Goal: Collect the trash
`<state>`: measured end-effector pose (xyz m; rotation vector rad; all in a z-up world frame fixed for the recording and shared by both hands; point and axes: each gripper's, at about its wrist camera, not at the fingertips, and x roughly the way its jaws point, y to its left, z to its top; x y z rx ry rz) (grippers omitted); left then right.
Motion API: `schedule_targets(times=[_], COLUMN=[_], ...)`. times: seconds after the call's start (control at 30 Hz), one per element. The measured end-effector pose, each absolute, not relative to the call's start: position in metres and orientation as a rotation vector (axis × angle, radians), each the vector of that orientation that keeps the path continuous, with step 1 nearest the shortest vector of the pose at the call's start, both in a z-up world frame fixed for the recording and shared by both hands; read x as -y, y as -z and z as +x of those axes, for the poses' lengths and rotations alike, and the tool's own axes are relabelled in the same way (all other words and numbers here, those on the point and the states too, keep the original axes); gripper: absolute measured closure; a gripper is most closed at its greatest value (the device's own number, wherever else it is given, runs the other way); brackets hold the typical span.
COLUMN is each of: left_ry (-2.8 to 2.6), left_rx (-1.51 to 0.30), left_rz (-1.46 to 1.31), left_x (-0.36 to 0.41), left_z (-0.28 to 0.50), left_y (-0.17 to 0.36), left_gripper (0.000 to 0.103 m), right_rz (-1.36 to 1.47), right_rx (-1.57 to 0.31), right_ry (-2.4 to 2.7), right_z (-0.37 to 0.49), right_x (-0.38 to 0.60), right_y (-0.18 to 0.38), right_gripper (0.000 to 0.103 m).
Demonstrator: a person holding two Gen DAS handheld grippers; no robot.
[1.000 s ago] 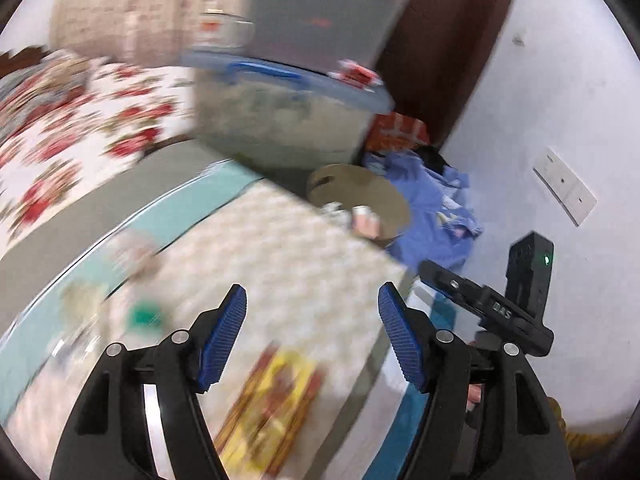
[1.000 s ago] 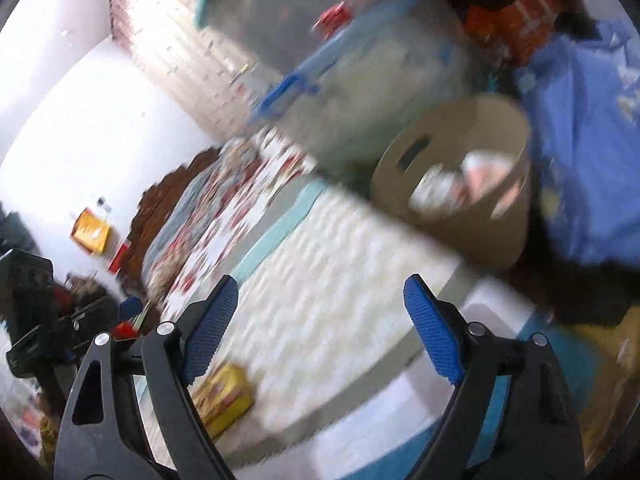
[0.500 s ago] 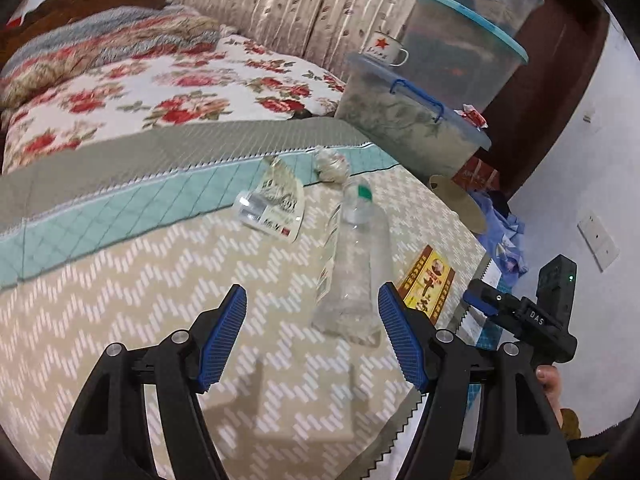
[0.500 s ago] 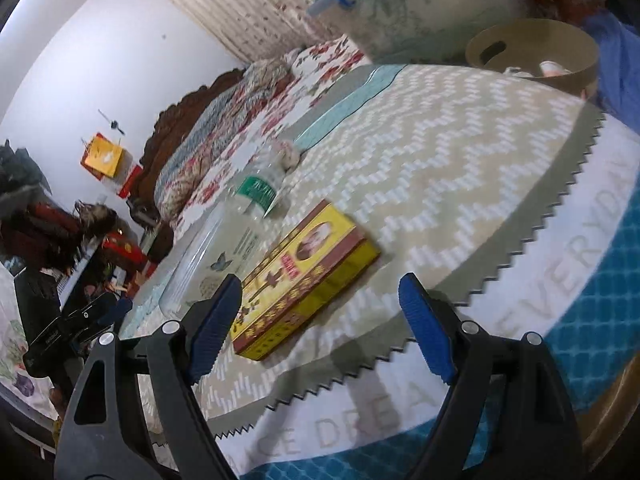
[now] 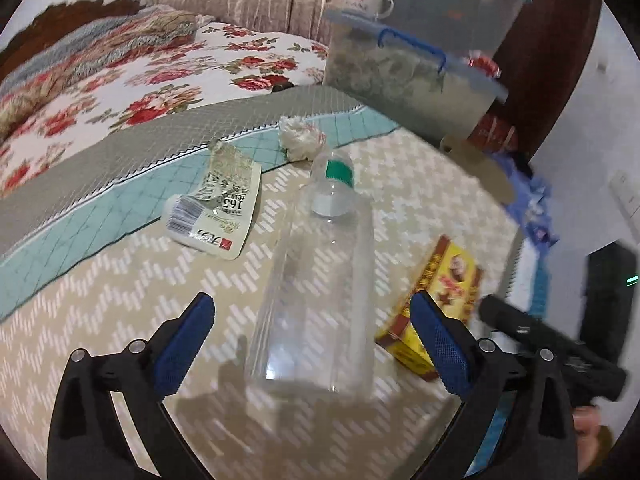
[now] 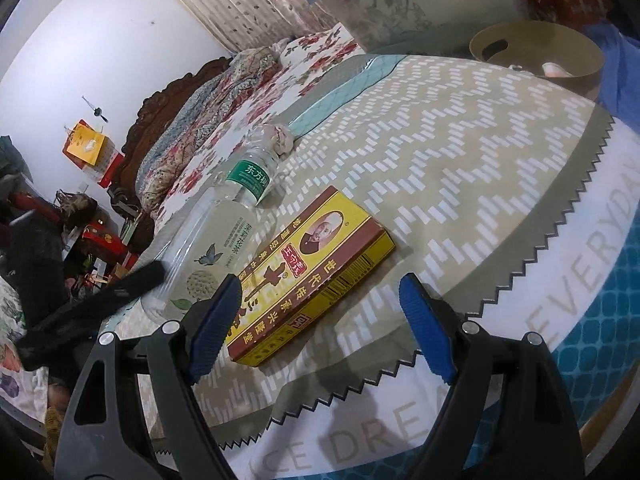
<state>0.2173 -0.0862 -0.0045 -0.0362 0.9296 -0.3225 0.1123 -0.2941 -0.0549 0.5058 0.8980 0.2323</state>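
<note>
Four pieces of litter lie on the bed (image 6: pixel 460 128): a clear plastic bottle (image 5: pixel 316 288), a yellow box (image 6: pixel 308 276), a torn pouch (image 5: pixel 218 208) and a crumpled tissue (image 5: pixel 300 142). Since a second ago both views have swung off the stacked storage bins (image 5: pixel 404 76) and the tan basket (image 6: pixel 540 52) and down onto the zigzag cover, so each hand now faces a target.

The left tool (image 5: pixel 312 348) has come lower over the bottle, and its jaws are opening; the bottle's base end sits between the blue pads with clear gaps on both sides, untouched. That reads as lining up to pick the bottle. The right tool (image 6: pixel 320 328) stands apart too, its left pad just over the near end of the box, nothing pressed.

For room: the box lies close beside the bottle, so the left tool's right pad must slip into the narrow strip between them. The box itself is near the saw-toothed hem of the cover, with the bed's edge just beyond, so a nudge outward could tip it off. The pouch and tissue sit farther up, well apart from both tools. The basket, likely the trash holder since scraps show inside it, stands past the far corner of the bed, with open cover between it and the box.
</note>
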Motion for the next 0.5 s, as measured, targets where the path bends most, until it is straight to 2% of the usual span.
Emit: schedule_targets(times=[0.03,0.07,0.23,0.5], left_ry=[0.314,0.321,0.344,0.343], left_rx=[-0.94,-0.96,-0.986,-1.0], left_rz=[-0.014,-0.007,0.0,-0.042], left_x=[0.09,0.091,0.081,0.018], left_z=[0.22,0.223,0.21,0.134], left_y=[0.011,0.015,0.018,0.014], left_gripper=[0.023,0.042,0.043,0.043], right_rz=[0.505,0.503,0.465,0.46], right_rx=[-0.898,-0.898,-0.886,-0.862], right_ry=[-0.23,-0.229,-0.214,-0.17], right_z=[0.113,0.113,0.113,0.135], right_x=[0.294,0.294,0.293,0.306], right_y=[0.054,0.054,0.051,0.047], right_gripper=[0.022,0.022,0.022,0.025])
